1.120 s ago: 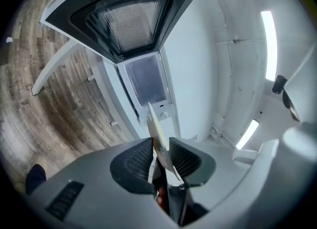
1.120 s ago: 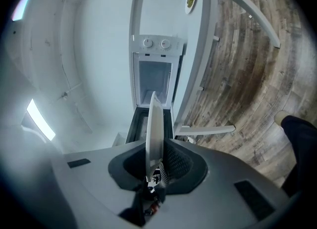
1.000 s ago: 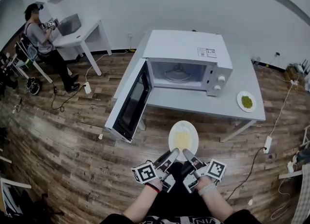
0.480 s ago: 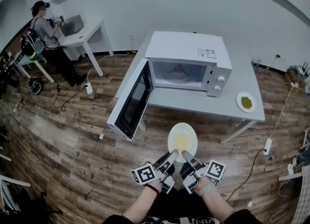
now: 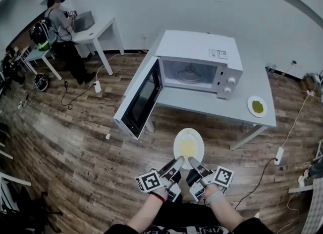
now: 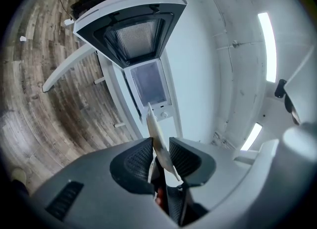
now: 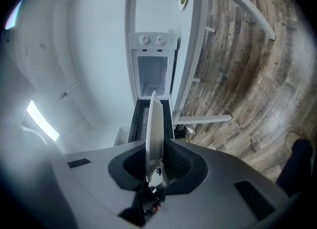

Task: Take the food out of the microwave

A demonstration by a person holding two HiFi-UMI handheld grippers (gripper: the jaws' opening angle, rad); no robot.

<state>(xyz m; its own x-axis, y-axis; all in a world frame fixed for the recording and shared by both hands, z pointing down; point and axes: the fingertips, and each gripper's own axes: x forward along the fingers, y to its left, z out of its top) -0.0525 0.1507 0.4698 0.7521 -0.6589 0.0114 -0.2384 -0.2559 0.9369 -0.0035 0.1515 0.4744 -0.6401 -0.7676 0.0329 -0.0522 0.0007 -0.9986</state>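
Note:
A white plate (image 5: 188, 146) with pale yellow food on it hangs over the wooden floor in front of the table. Both grippers hold its near rim: my left gripper (image 5: 178, 161) and my right gripper (image 5: 193, 161) are each shut on the plate's edge. The plate (image 6: 157, 136) shows edge-on between the jaws in the left gripper view, and the plate (image 7: 153, 129) likewise in the right gripper view. The white microwave (image 5: 199, 62) stands on the grey table (image 5: 252, 94), its door (image 5: 140, 99) swung wide open to the left, its cavity showing only the glass turntable.
A small white plate with green food (image 5: 257, 106) lies on the table right of the microwave. At the far left a person (image 5: 56, 23) stands at a white desk (image 5: 96, 31). Cables and a power strip (image 5: 275, 154) lie on the floor.
The plate and both grippers have stayed nearly in place in the view. The microwave and table have shifted slightly, and the person at the far desk has moved right.

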